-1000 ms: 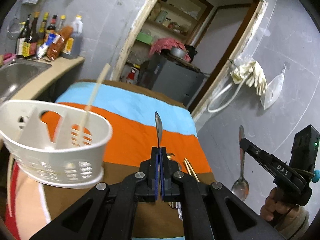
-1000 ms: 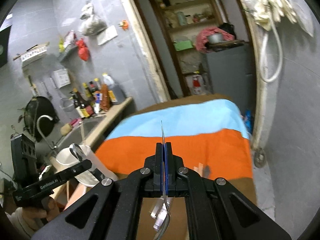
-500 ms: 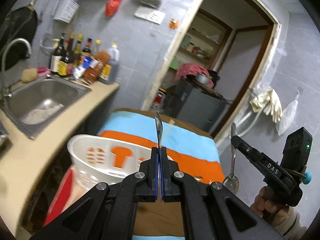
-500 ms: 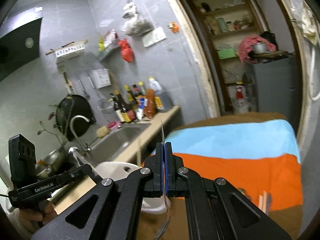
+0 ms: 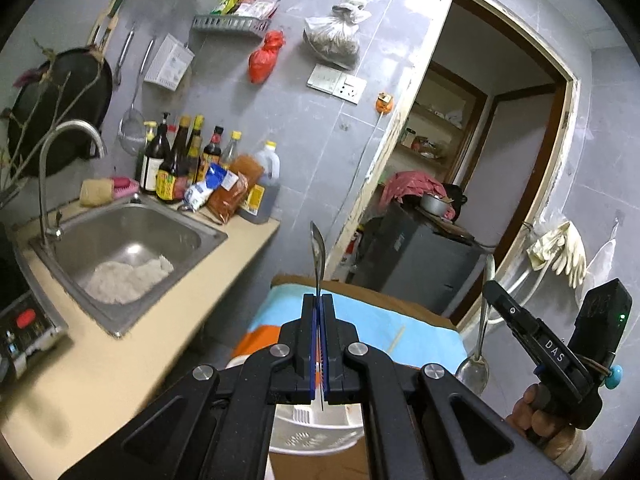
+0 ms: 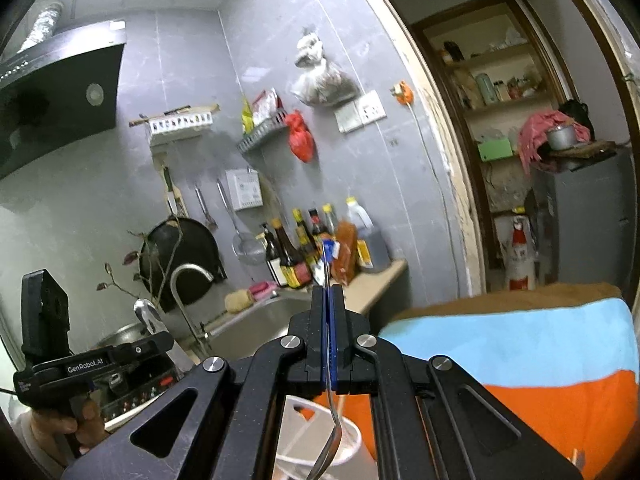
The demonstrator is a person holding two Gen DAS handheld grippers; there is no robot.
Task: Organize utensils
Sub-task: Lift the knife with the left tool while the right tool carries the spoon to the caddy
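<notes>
My left gripper (image 5: 318, 308) is shut on a metal spoon (image 5: 318, 246), whose bowl sticks up edge-on past the fingertips. My right gripper (image 6: 329, 300) is shut on a second spoon (image 6: 333, 446); its handle points up and its bowl hangs below the jaws. Each gripper shows in the other's view: the right gripper (image 5: 516, 328) with its spoon (image 5: 474, 372) at the right, the left gripper (image 6: 156, 340) with its spoon bowl (image 6: 145, 314) at the left. A white slotted caddy (image 5: 316, 432) sits low under the fingers, a chopstick (image 5: 398, 340) rising from it. The caddy (image 6: 296, 436) lies below the right spoon's bowl.
The table carries a blue, orange and brown striped cloth (image 6: 500, 344). A steel sink (image 5: 132, 248) with a curved tap (image 5: 72, 136) is set in the beige counter (image 5: 132, 356) to the left, with sauce bottles (image 5: 192, 168) behind. A grey cabinet (image 5: 416, 264) stands by the doorway.
Both grippers have risen and swung toward the sink wall, each still shut on its spoon. The caddy has slid from the left of the left wrist view to low under the fingers.
</notes>
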